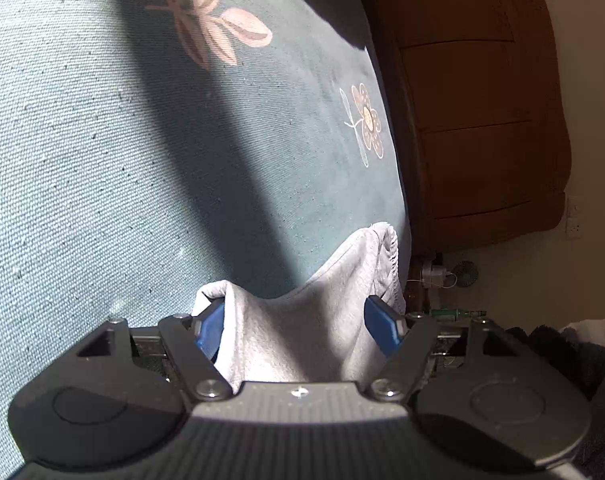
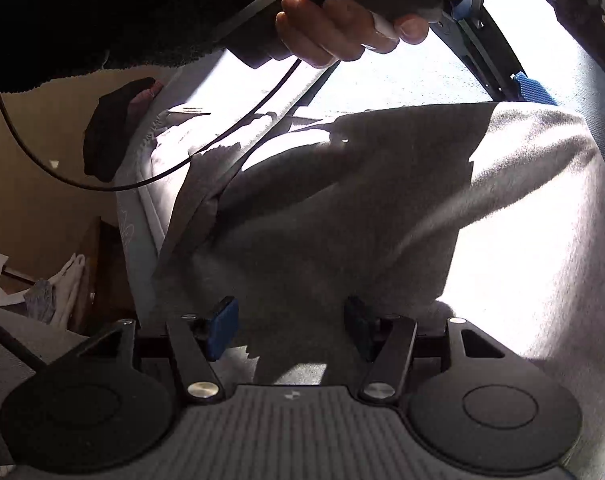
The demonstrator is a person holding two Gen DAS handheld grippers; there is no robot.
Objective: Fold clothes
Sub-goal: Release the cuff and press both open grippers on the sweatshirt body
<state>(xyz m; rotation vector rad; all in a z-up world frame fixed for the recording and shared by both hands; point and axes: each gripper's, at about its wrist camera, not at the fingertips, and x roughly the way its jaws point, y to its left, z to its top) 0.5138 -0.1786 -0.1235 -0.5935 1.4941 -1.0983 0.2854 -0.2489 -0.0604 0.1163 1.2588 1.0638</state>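
A light grey garment point(image 1: 302, 320) lies on the teal flowered bedspread point(image 1: 102, 160). One bunched corner of it rises between the blue pads of my left gripper point(image 1: 298, 328). The jaws stand wide apart, so that gripper is open, and a fold drapes over the left pad point(image 1: 210, 328). In the right wrist view the grey garment point(image 2: 382, 200) spreads out wide, half in shadow. My right gripper point(image 2: 290, 328) is open just above its near edge, cloth lying between the pads. A person's hand point(image 2: 342, 28) holds the left gripper point(image 2: 498, 46) at the cloth's far edge.
A brown wooden headboard point(image 1: 474, 120) stands along the right side of the bed, with a plug and cable point(image 1: 434, 272) by the wall. A black cable point(image 2: 142, 184) hangs across the garment. Loose clothes point(image 2: 58, 292) lie on the floor beside the bed.
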